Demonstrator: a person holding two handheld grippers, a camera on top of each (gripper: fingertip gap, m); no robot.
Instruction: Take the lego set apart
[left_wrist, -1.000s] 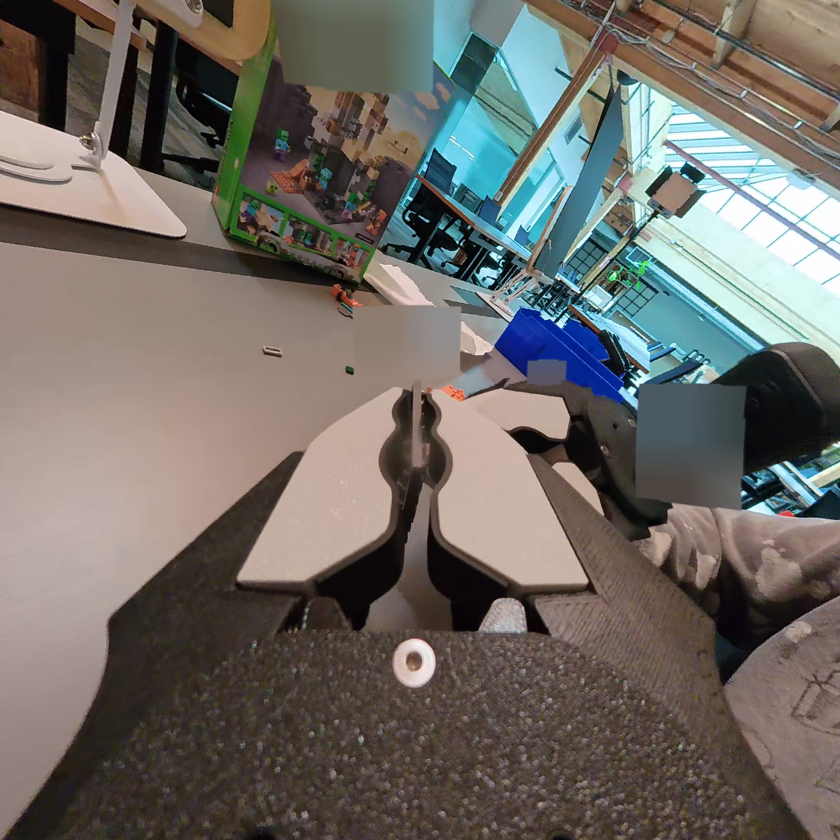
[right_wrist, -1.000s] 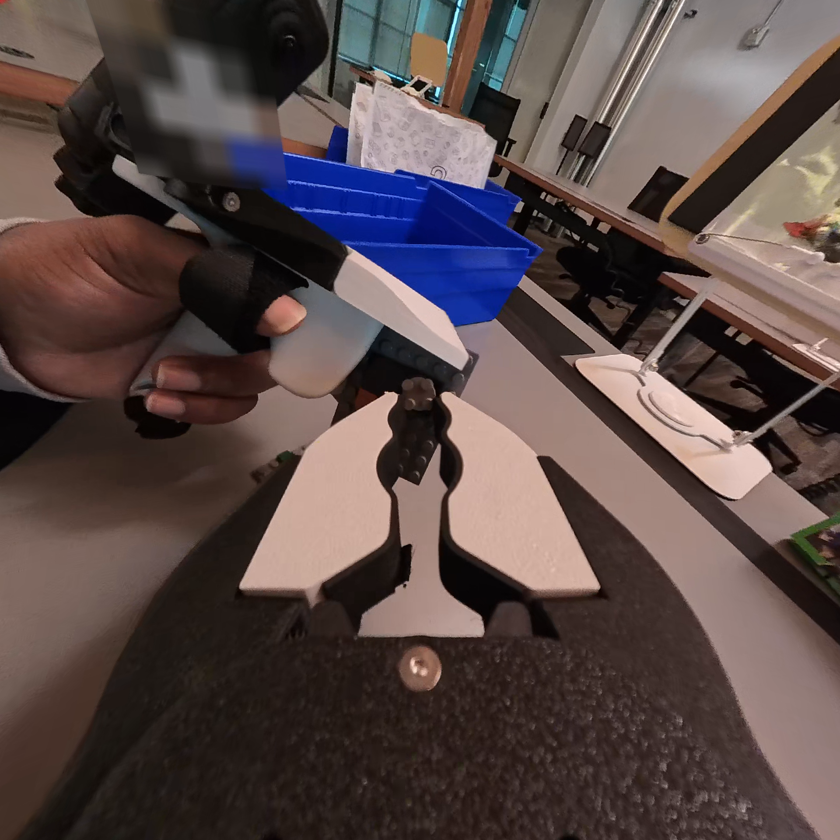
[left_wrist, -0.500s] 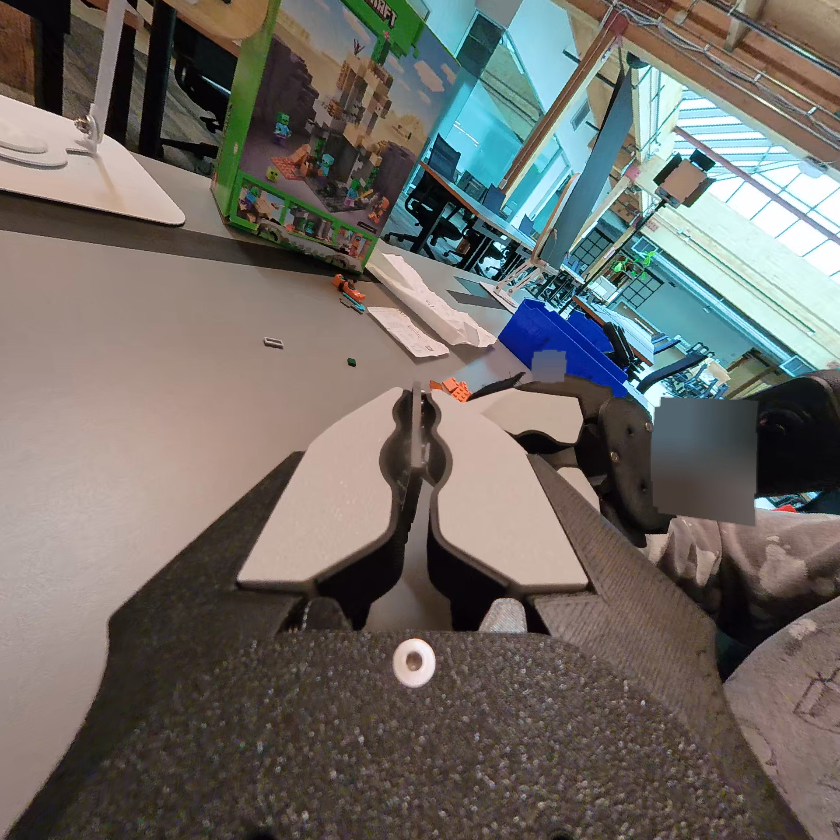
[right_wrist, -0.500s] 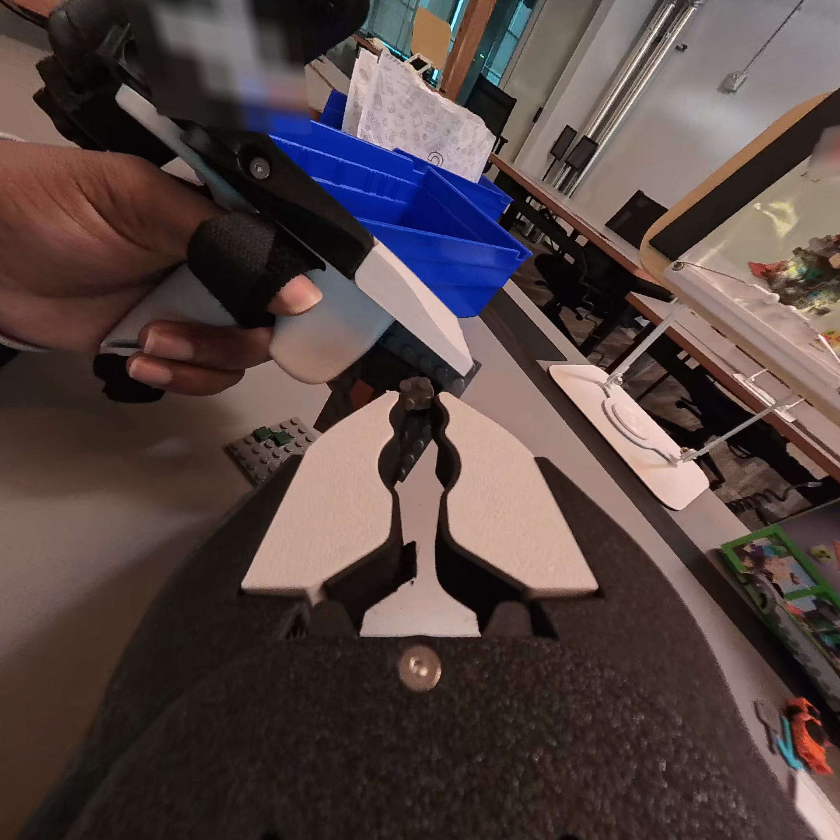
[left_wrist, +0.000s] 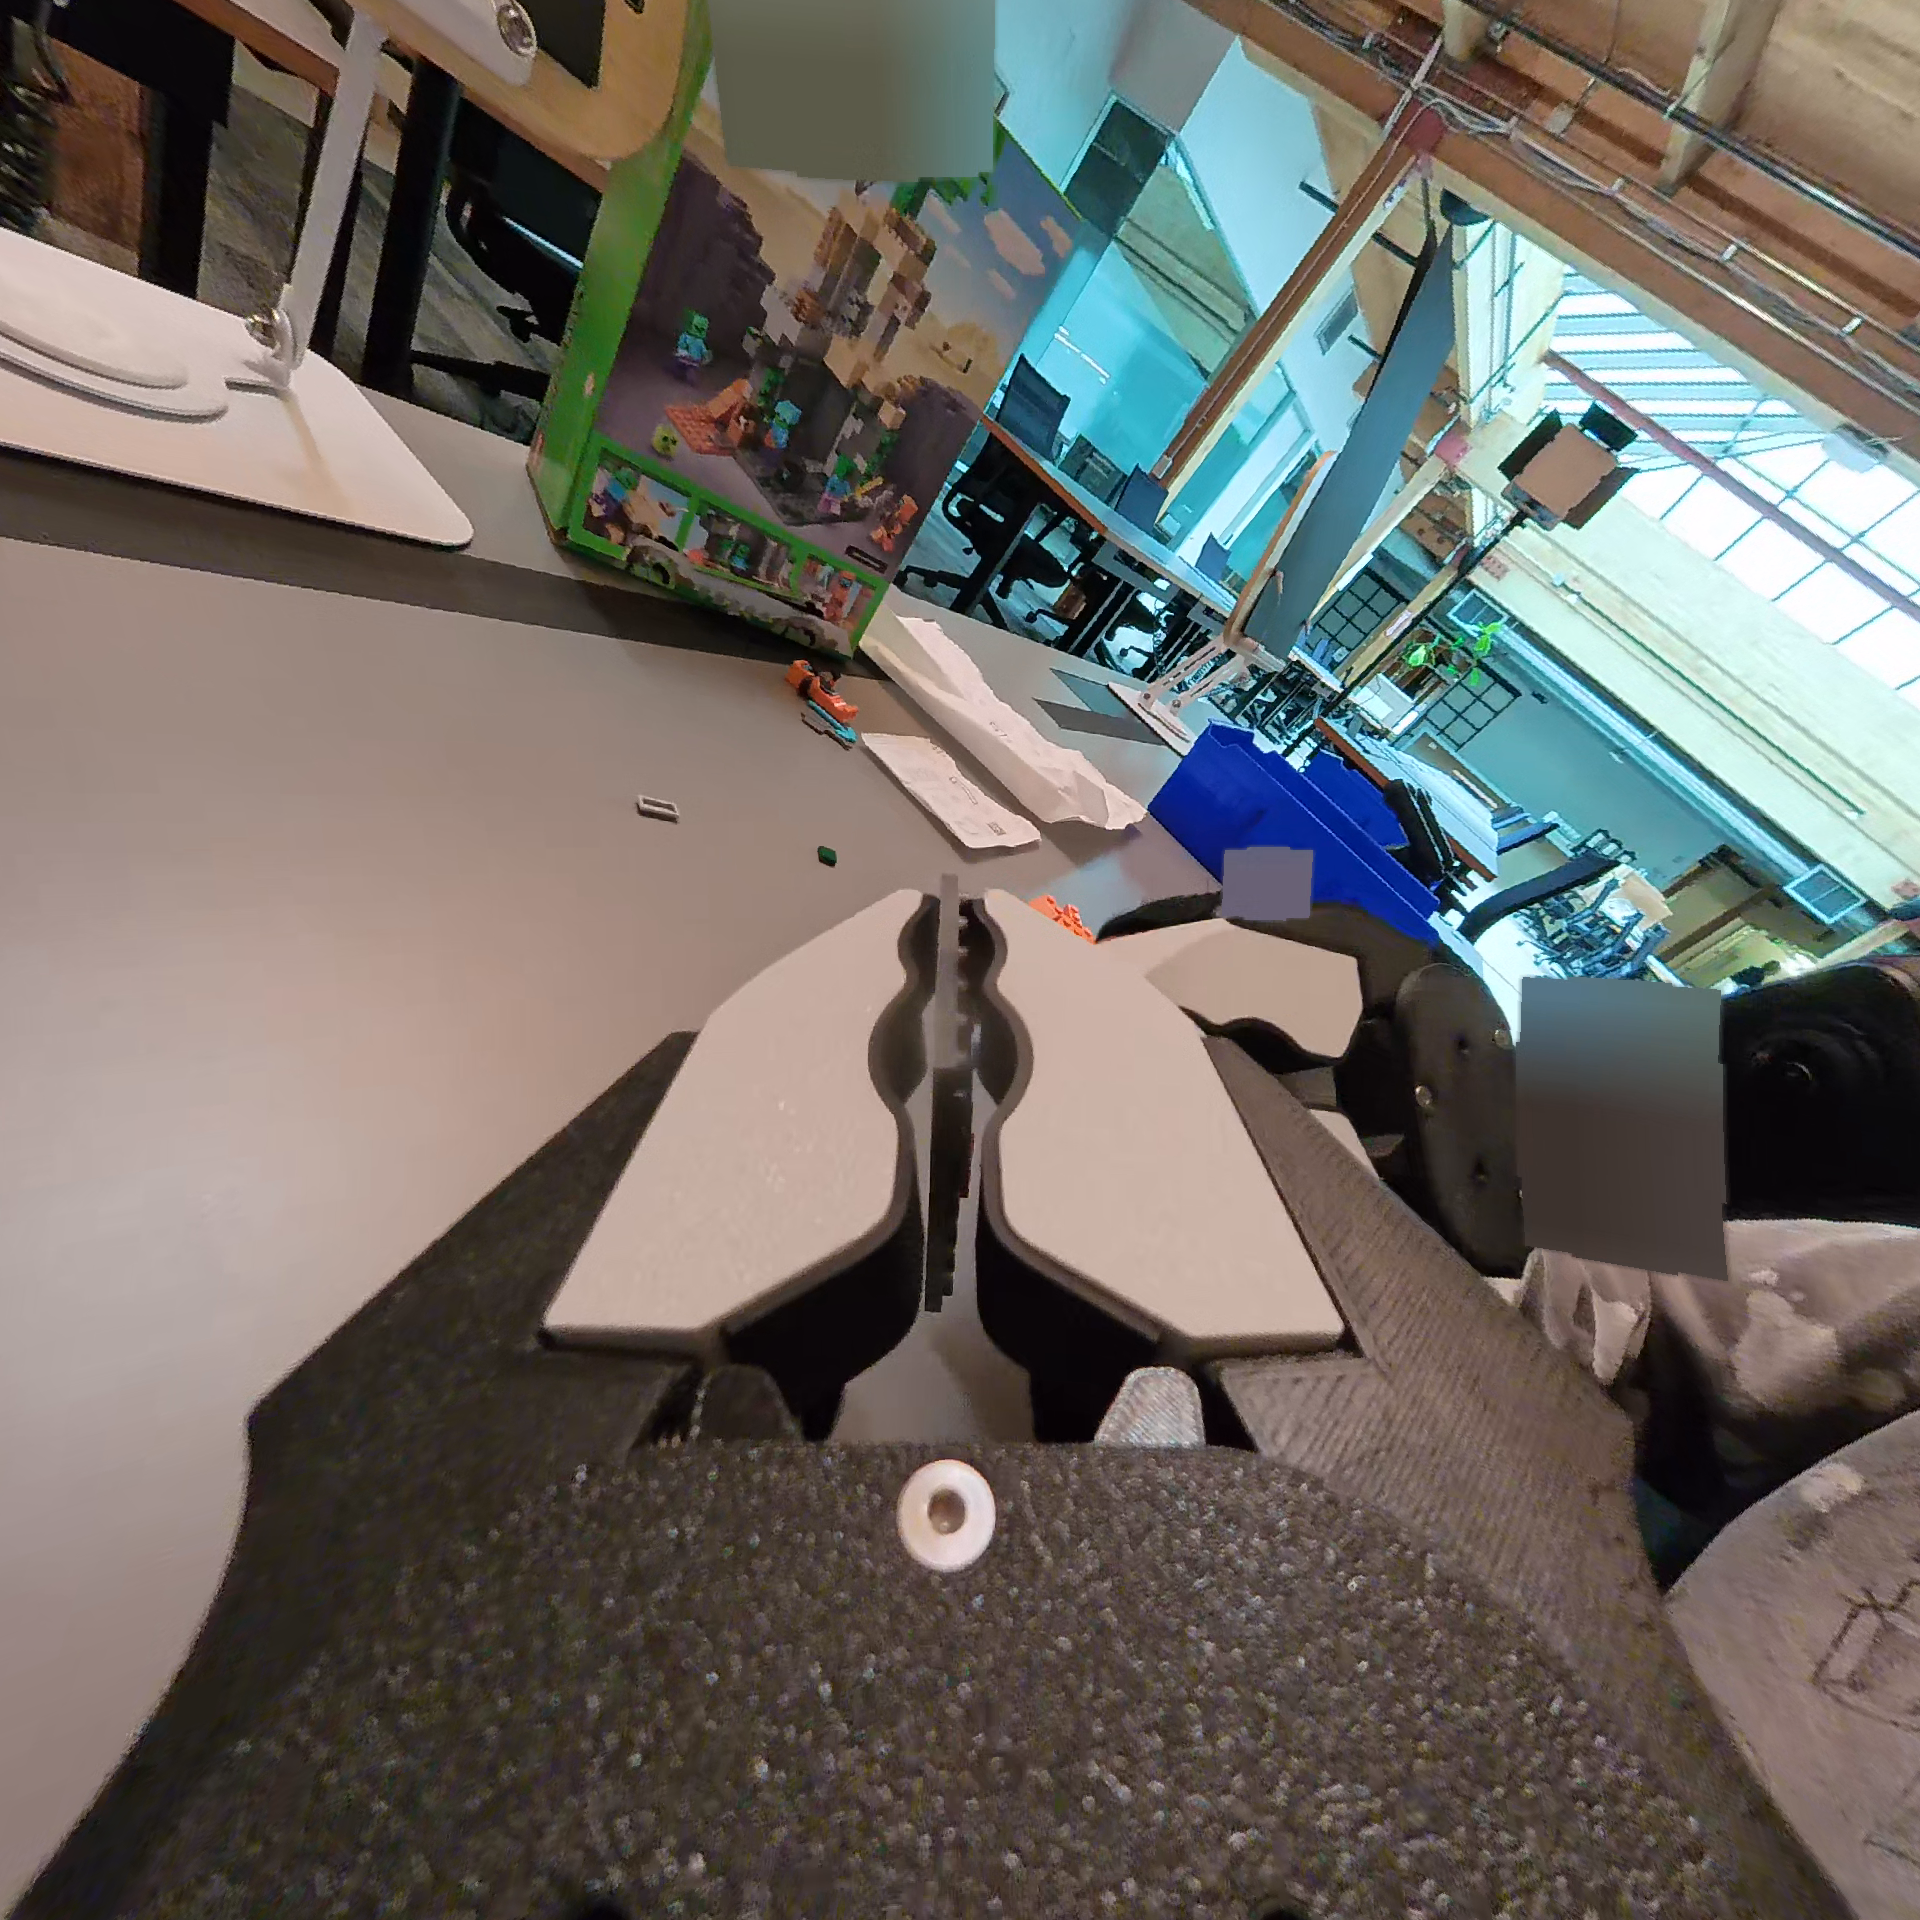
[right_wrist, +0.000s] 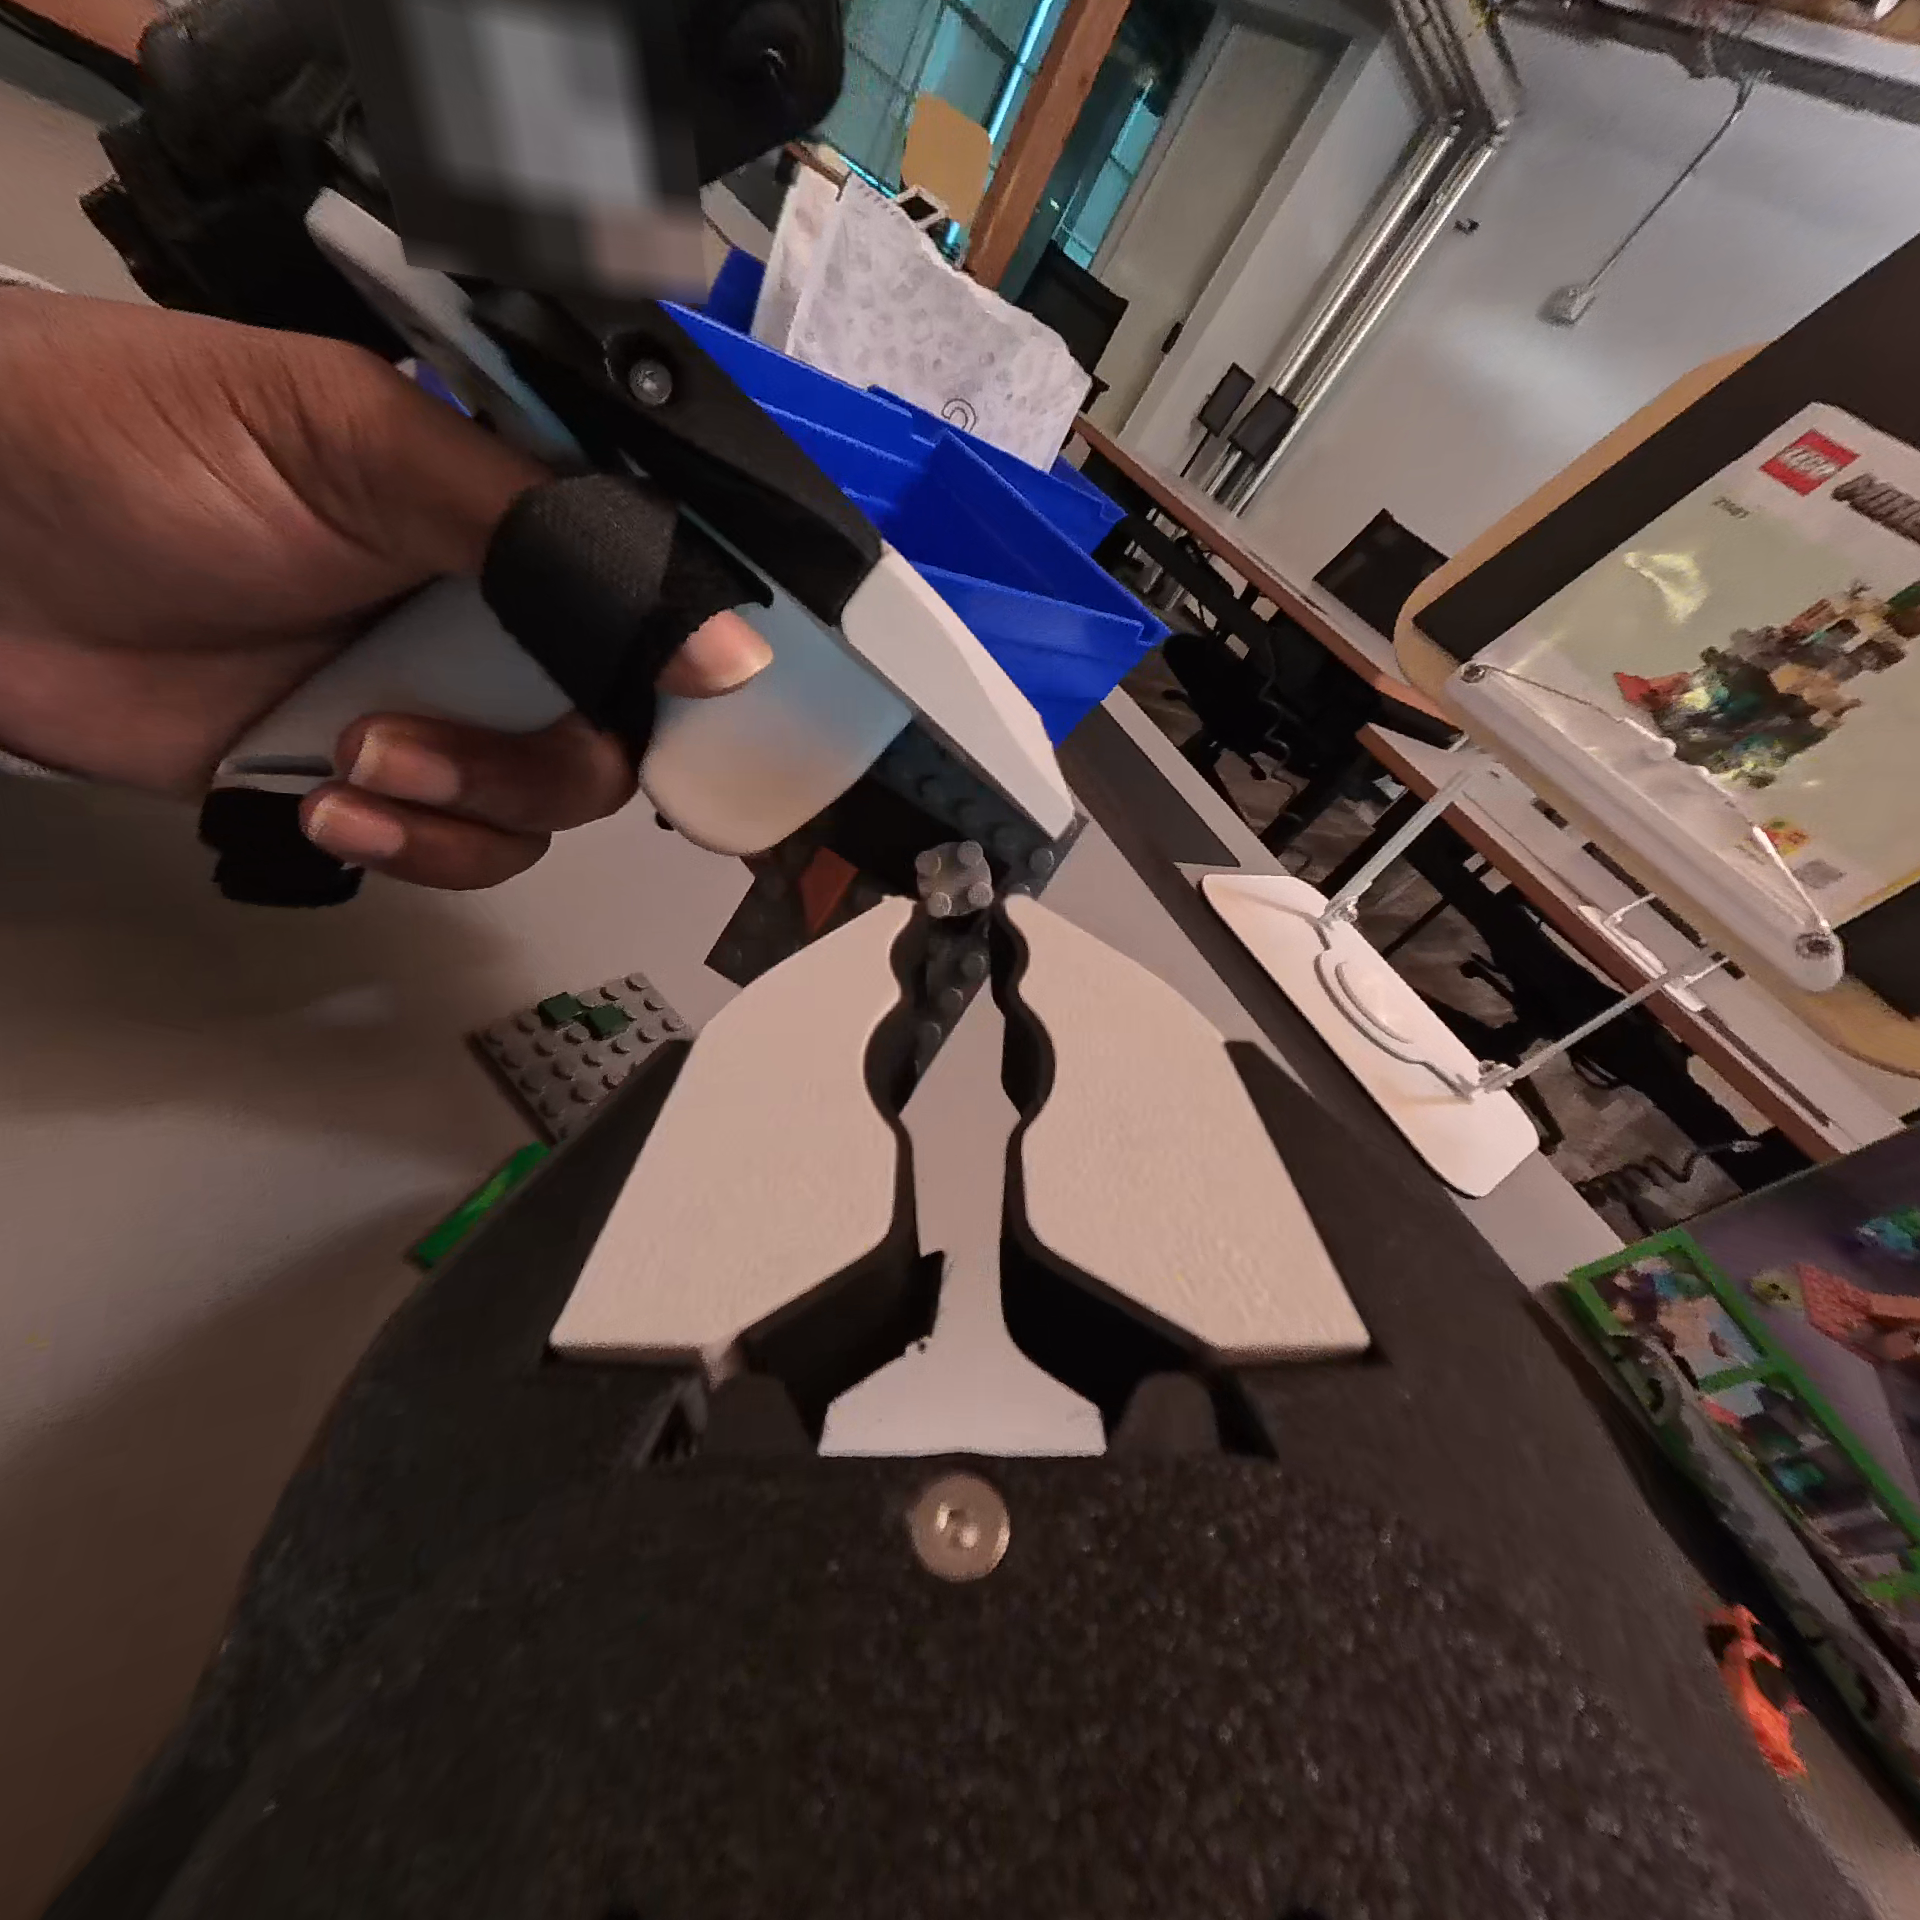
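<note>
My left gripper (left_wrist: 951, 906) is shut on a thin dark grey lego plate (left_wrist: 948, 997), seen edge-on between its pads. My right gripper (right_wrist: 956, 912) is shut on a dark grey studded plate (right_wrist: 951, 971) with a small grey stud piece (right_wrist: 956, 878) at its tip. In the right wrist view a hand holds the left gripper (right_wrist: 935, 821) just above and ahead, clamped on a dark plate (right_wrist: 977, 816) that meets the piece in my right gripper. Both are held above the grey table (left_wrist: 312, 831). The joint between the pieces is partly hidden.
A grey baseplate with green tiles (right_wrist: 582, 1039) and a green plate (right_wrist: 478, 1205) lie on the table. Blue bins (right_wrist: 987, 582) stand behind. The lego box (left_wrist: 748, 416), paper bags (left_wrist: 987, 717), small loose pieces (left_wrist: 821, 698) and a white stand base (right_wrist: 1382, 1039) are around. Both grippers' tips are close together, under 4 cm apart.
Both grippers stayed shut on their pieces. The right wrist view has tilted and lifted, bringing the baseplate on the table and the box into view. The left view swung slightly.
</note>
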